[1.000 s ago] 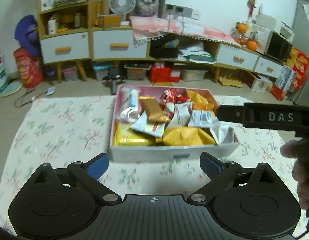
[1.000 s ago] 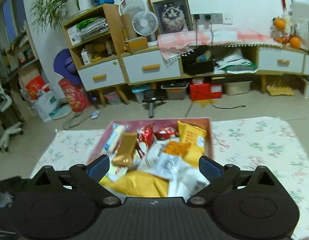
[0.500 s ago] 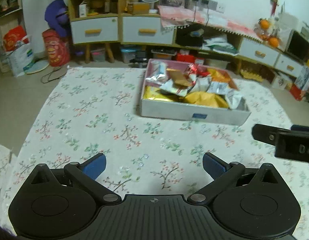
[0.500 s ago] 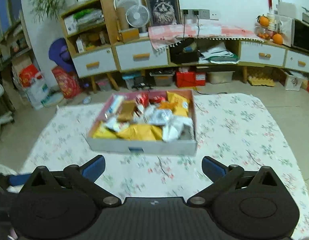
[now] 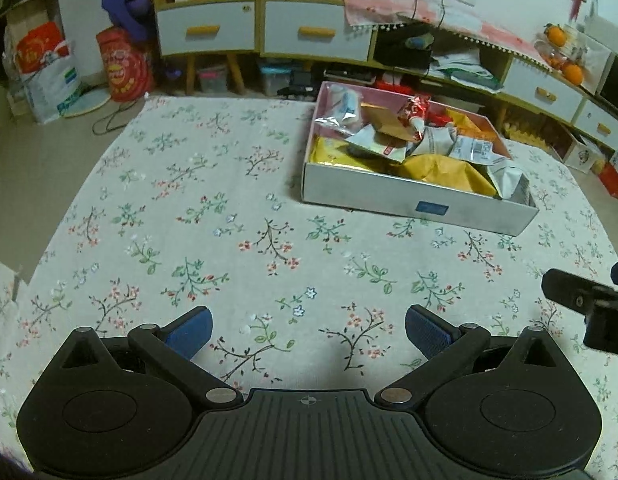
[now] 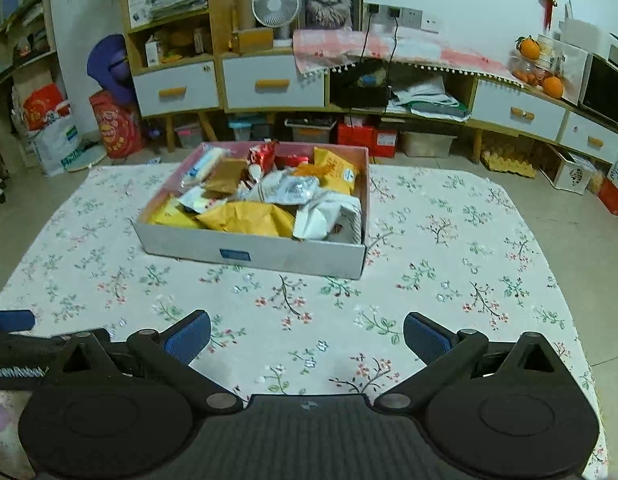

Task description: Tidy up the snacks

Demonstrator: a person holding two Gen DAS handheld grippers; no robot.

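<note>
Left wrist view
Left claw (image 5: 308, 330): its jaws are standing wide apart and gripping nothing; it is hovering over the flowered desk (image 5: 197, 216), well short of the snacks.
Right claw (image 5: 589, 308): only a black part is showing at the right edge; from this view I cannot tell how far it is open.
Snack box (image 5: 413, 202): a shallow white cardboard tray with a pink inside is sitting on the desk, ahead and to the right, heaped with packets.
Yellow bag (image 5: 445, 172): it is lying against the near wall of the box, puffed and crinkled; it is likely light, soft and crushable.
Silver packets (image 5: 469, 146): foil film is likely slippery; pinching a sealed edge seam, not the belly, appears safest.

Right wrist view
Right claw (image 6: 307, 332): its jaws are spread wide and holding nothing; it is hanging over bare desk, with the box straight ahead.
Left claw (image 6: 11, 320): one blue tip is showing at the left edge, level with the right claw.
White pouch (image 6: 329, 218): it is leaning in the near right corner and overhanging the rim slightly, so it is the easiest to reach.
Red wrapper (image 6: 263, 156): it is standing near the far wall; it is small and probably light, and may rustle loose if pinched at its tail.
Box handling: the thin cardboard wall is probably flexing under load; gripping at a corner seems firmest.
</note>
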